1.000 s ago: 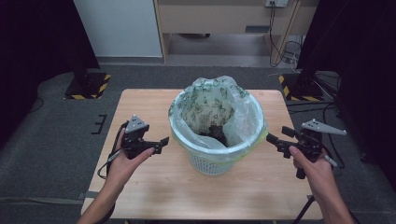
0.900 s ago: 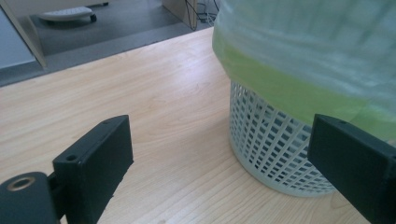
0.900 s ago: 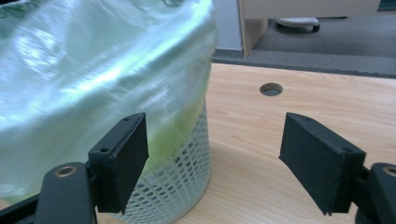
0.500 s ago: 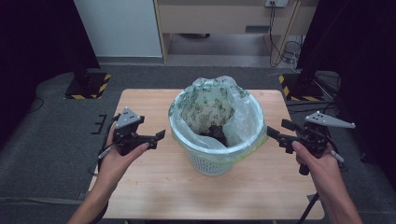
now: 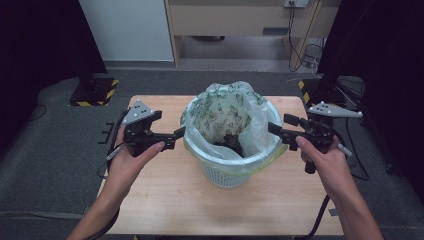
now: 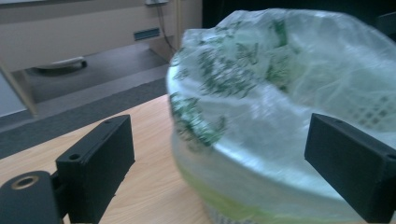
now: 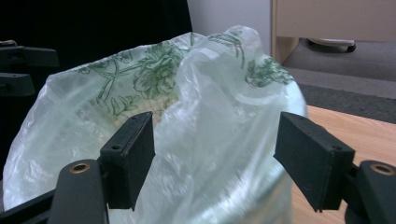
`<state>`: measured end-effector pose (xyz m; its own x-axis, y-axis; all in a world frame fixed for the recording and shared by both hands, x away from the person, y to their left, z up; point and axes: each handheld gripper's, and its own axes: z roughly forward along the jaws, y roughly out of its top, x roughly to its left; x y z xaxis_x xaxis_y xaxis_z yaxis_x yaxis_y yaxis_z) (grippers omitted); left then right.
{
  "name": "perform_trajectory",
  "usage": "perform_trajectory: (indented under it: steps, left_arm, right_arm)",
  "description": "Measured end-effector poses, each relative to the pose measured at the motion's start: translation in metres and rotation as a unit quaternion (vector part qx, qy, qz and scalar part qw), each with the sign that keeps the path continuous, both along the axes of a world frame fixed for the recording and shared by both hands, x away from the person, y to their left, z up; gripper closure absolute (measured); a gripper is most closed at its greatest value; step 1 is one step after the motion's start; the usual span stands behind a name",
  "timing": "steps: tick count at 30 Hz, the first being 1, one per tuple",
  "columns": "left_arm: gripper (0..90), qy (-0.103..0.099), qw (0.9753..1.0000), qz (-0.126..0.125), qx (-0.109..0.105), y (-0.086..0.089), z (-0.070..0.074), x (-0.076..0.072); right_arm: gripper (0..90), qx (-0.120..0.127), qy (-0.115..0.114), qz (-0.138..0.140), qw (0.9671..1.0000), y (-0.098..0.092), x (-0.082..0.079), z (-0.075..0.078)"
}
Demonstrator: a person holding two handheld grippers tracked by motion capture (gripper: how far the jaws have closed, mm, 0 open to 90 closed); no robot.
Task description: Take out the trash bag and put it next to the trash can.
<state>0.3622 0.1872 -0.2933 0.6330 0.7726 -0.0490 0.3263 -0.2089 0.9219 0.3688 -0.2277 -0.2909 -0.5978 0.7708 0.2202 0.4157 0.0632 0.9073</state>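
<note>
since half a second ago, the left gripper [image 5: 172,140] has been brought a little closer to the basket [image 5: 227,172], while the right gripper [image 5: 277,131] is kept about where it was beside the rim. both grippers are held level in the hands and aimed inward from opposite sides, jaws spread apart and nothing gripped. the white basket, lined with a green-printed plastic bag [image 5: 225,112], is seen at the middle of the wooden table [image 5: 165,200].

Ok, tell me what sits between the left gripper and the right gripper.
In the high view, the white basket lined with a green-printed plastic bag stands on the table between the left gripper and right gripper, both with jaws open toward it.
</note>
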Motion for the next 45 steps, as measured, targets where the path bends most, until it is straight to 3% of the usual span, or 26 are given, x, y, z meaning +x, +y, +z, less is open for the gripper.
perform_trajectory:
  steps: [8, 11, 17, 19, 20, 21, 22, 24, 26, 27, 31, 32, 34, 38, 45]
  left_arm:
    - [8.3, 0.000, 0.9998, -0.014, 0.012, -0.023, -0.001, 0.003]
    - [10.3, 0.003, 0.9997, -0.020, 0.016, -0.029, -0.003, 0.005]
    - [22.9, 0.004, 0.9988, -0.043, 0.023, -0.037, -0.007, 0.006]
    - [30.1, 0.001, 0.9983, -0.052, 0.027, -0.041, -0.008, 0.005]
    - [37.2, -0.005, 0.9978, -0.057, 0.034, -0.044, -0.009, 0.005]
    - [42.3, -0.005, 0.9978, -0.057, 0.034, -0.044, -0.009, 0.005]
    - [45.6, -0.010, 0.9977, -0.055, 0.039, -0.045, -0.009, 0.005]
    - [54.3, -0.021, 0.9976, -0.047, 0.046, -0.046, -0.010, 0.006]
    - [57.4, -0.027, 0.9976, -0.046, 0.043, -0.046, -0.011, 0.006]
    - [65.5, -0.029, 0.9974, -0.049, 0.045, -0.047, -0.011, 0.007]
    - [79.7, -0.032, 0.9966, -0.055, 0.052, -0.049, -0.013, 0.008]
    - [79.7, -0.029, 0.9968, -0.057, 0.048, -0.049, -0.013, 0.009]
    - [88.0, -0.028, 0.9968, -0.060, 0.045, -0.049, -0.013, 0.012]
    - [89.9, -0.021, 0.9978, -0.062, 0.014, -0.044, -0.008, 0.016]
    - [90.0, -0.031, 0.9978, -0.059, -0.003, -0.042, 0.005, 0.017]
  right_arm:
    - [28.8, -0.015, 0.016, 0.009, 0.9997, 0.023, 0.013, 0.001]
    - [33.6, -0.029, 0.026, 0.004, 0.9992, 0.031, 0.017, -0.001]
    - [51.1, -0.037, 0.040, -0.013, 0.9984, 0.038, 0.022, -0.003]
    - [61.5, -0.032, 0.040, -0.008, 0.9986, 0.039, 0.023, -0.003]
    - [70.8, -0.028, 0.041, 0.000, 0.9988, 0.039, 0.025, -0.003]
    - [70.8, -0.028, 0.041, 0.000, 0.9988, 0.039, 0.025, -0.003]
    - [78.5, -0.020, 0.044, 0.007, 0.9988, 0.038, 0.026, -0.002]
    - [83.9, -0.012, 0.048, 0.015, 0.9987, 0.037, 0.028, -0.001]
    - [85.3, -0.007, 0.052, 0.018, 0.9984, 0.036, 0.029, 0.000]
    - [87.8, -0.005, 0.052, 0.016, 0.9985, 0.034, 0.030, 0.001]
    - [90.0, 0.010, 0.047, 0.015, 0.9987, 0.031, 0.031, 0.006]
    - [90.0, 0.010, 0.047, 0.015, 0.9987, 0.031, 0.031, 0.006]
    - [90.0, 0.013, 0.045, 0.012, 0.9988, 0.031, 0.032, 0.012]
    - [90.0, 0.022, 0.042, 0.012, 0.9988, 0.031, 0.034, 0.020]
    - [90.0, 0.032, 0.032, 0.009, 0.9989, 0.033, 0.035, 0.034]
